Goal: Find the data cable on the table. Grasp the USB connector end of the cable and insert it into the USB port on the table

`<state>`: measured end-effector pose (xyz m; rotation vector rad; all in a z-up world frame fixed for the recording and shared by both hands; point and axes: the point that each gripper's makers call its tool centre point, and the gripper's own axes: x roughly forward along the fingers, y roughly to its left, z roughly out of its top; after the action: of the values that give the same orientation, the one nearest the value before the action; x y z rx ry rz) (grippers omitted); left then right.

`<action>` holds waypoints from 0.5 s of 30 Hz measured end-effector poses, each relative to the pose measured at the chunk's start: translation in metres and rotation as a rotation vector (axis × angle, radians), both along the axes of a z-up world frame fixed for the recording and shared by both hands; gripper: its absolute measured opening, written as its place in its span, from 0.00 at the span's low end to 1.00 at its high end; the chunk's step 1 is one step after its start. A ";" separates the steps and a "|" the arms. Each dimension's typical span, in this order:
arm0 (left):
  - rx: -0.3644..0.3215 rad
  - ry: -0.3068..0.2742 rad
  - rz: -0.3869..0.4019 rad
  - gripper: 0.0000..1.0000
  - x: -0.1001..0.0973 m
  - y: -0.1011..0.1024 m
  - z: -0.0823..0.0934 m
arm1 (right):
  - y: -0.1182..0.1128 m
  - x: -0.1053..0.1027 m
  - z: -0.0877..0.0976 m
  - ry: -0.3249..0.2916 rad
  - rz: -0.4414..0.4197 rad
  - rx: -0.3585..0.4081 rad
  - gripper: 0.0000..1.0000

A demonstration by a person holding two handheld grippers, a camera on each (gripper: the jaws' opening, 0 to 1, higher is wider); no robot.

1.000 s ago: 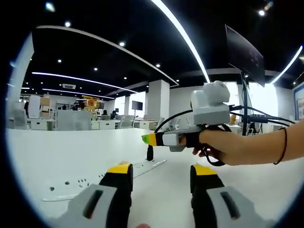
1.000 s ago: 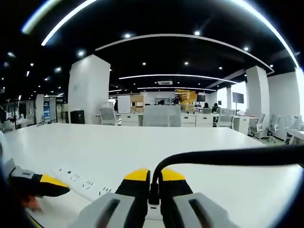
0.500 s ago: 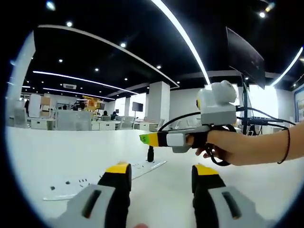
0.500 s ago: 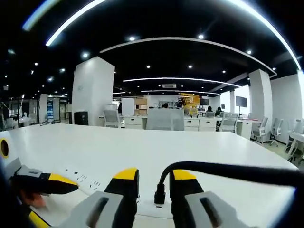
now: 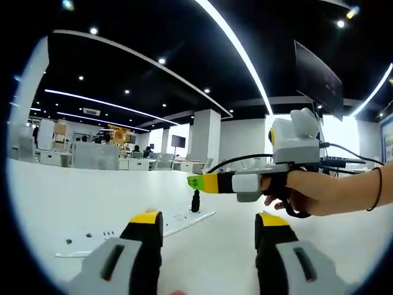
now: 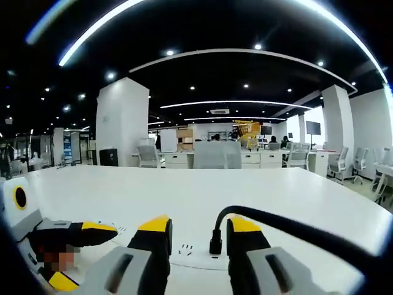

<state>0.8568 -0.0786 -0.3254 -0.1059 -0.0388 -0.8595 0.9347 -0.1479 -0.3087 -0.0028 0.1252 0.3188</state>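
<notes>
Right tongs [image 6: 199, 224] are spread wide with nothing pinched. In the right gripper view the connector [image 6: 215, 241] shows between the yellow-tipped jaws, and I see neither jaw touching it. It stands upright in the strip [image 6: 184, 251], a stubby black block on a flat white plastic bar dotted with small dark slots. I read that as the connector sitting in its port, which would be why the jaws can stand apart: the port holds it up, not me. The cable [image 6: 288, 226] bends sharply off the top of the connector and runs away to the right. It is thick, black and rubbery-looking, stiff enough to hold its arch unaided.

Left tongs [image 5: 209, 218] are also spread and empty, low over the surface [image 5: 55, 190] on the near side of the strip, well apart from the connector. I'd say I hold them there for a side look at the seating, ready to pin the strip if it shifts. From this side the connector is a small dark post, with the right tongs hovering just above it. The surface is smooth, glossy white. My judgement is that the insertion looks done, but I can't tell whether it's fully home.
</notes>
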 end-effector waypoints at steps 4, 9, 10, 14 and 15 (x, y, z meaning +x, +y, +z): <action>-0.118 0.043 0.051 0.61 0.008 0.014 0.006 | -0.003 -0.013 0.008 -0.018 -0.009 0.023 0.37; -0.118 0.081 0.065 0.59 0.006 0.018 0.003 | -0.009 -0.027 0.014 -0.024 -0.023 0.051 0.37; -0.112 0.085 0.065 0.59 0.005 0.019 0.002 | -0.009 -0.028 0.014 -0.022 -0.023 0.062 0.37; -0.113 0.085 0.098 0.59 -0.006 0.030 0.002 | -0.008 -0.037 0.012 -0.013 -0.026 0.092 0.37; -0.115 0.083 0.107 0.59 -0.009 0.033 0.002 | -0.007 -0.041 0.012 -0.010 -0.024 0.106 0.38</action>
<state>0.8477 -0.0452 -0.3231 -0.2450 -0.0156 -0.7453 0.8935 -0.1549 -0.2967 0.1022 0.0978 0.3015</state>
